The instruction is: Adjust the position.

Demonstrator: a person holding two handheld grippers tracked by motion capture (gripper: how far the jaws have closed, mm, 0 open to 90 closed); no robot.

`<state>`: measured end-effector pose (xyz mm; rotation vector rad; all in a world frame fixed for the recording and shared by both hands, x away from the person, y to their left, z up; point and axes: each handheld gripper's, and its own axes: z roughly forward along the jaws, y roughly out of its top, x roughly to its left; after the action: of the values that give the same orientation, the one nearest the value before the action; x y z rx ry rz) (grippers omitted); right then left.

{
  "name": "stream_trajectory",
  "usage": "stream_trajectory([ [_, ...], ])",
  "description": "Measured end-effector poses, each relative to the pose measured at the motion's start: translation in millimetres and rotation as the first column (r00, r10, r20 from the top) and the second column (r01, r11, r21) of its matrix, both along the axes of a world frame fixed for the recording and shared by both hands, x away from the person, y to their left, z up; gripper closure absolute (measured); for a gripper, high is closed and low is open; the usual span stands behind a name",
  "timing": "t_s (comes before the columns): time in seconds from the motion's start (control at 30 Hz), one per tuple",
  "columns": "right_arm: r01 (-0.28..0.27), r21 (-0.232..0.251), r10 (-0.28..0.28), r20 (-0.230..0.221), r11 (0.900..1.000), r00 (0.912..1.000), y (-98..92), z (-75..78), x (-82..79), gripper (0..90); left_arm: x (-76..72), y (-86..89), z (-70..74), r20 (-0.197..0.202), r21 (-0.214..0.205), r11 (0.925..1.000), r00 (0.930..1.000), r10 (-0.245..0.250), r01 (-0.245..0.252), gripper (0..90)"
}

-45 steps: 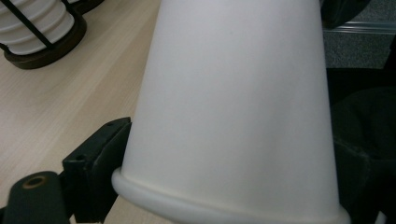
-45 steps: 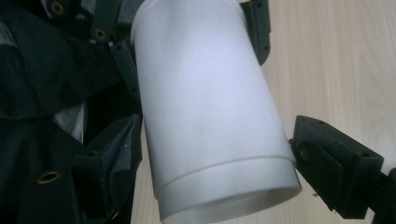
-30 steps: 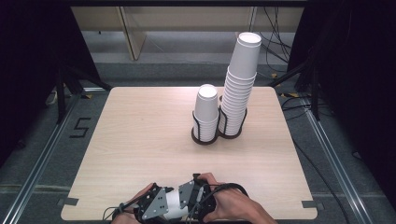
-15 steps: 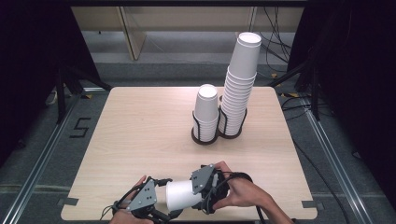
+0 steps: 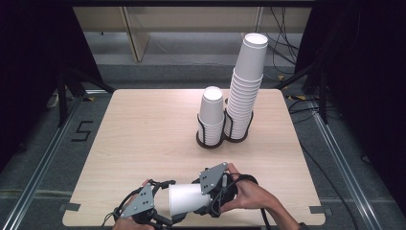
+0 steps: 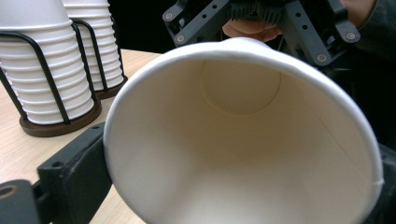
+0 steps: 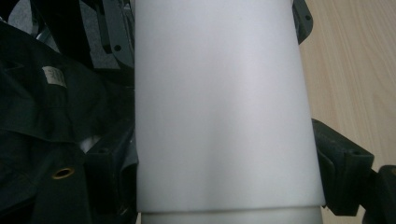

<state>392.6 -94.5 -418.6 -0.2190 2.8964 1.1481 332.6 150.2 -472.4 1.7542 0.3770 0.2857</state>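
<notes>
Since the earlier frame the white paper cup (image 5: 187, 199) is drawn out sideways near the table's front edge; right gripper (image 5: 214, 190) clamps its base; left gripper (image 5: 152, 211), jaws just opened, flanks its rim (image 6: 243, 135); crushing is risked if squeezed.

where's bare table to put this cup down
The wide bare stretch of the table lies left of the short cup stack, out to the left edge. A narrower strip runs right of the tall cup stack. The near edge is crowded: both grippers flank the paper cup.
</notes>
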Motion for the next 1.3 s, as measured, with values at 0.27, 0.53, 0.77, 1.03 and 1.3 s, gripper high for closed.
stream_trajectory([
  [0.27, 0.021, -0.026, -0.021, -0.002, 0.9994, 0.9998, 0.2, -3.2, 0.0, 20.4, -0.3, -1.0, 2.5, 0.005, 0.027, 0.9995, 0.9999, -0.013, 0.013, 8.0],
  [0.53, 0.084, -0.095, -0.075, 0.093, 0.9919, 0.9928, 2.1, 7.5, -9.4, 16.5, 0.7, -0.4, 4.9, -0.028, 0.086, 0.9959, 0.9992, 0.029, -0.027, 8.8],
  [0.77, 0.093, -0.17, -0.058, 0.2, 0.9811, 0.9781, 12.7, 4.2, -16.9, 18.1, -1.5, -5.4, 5.5, -0.052, 0.154, 0.9873, 0.9974, 0.049, -0.04, 8.9],
  [1.03, 0.091, -0.162, -0.065, 0.159, 0.9826, 0.9851, 17.2, -5.2, -17.2, 22.5, 1.0, -2.8, 4.6, -0.072, 0.003, 0.998, 0.9954, 0.063, -0.063, 5.1],
  [1.3, 0.082, 0.067, -0.081, -0.007, 0.9944, 0.9967, 6.9, -9.7, -0.4, 22.8, 4.4, 2.1, 3.7, -0.127, -0.115, 0.9872, 0.9872, 0.096, -0.111, 2.2],
])
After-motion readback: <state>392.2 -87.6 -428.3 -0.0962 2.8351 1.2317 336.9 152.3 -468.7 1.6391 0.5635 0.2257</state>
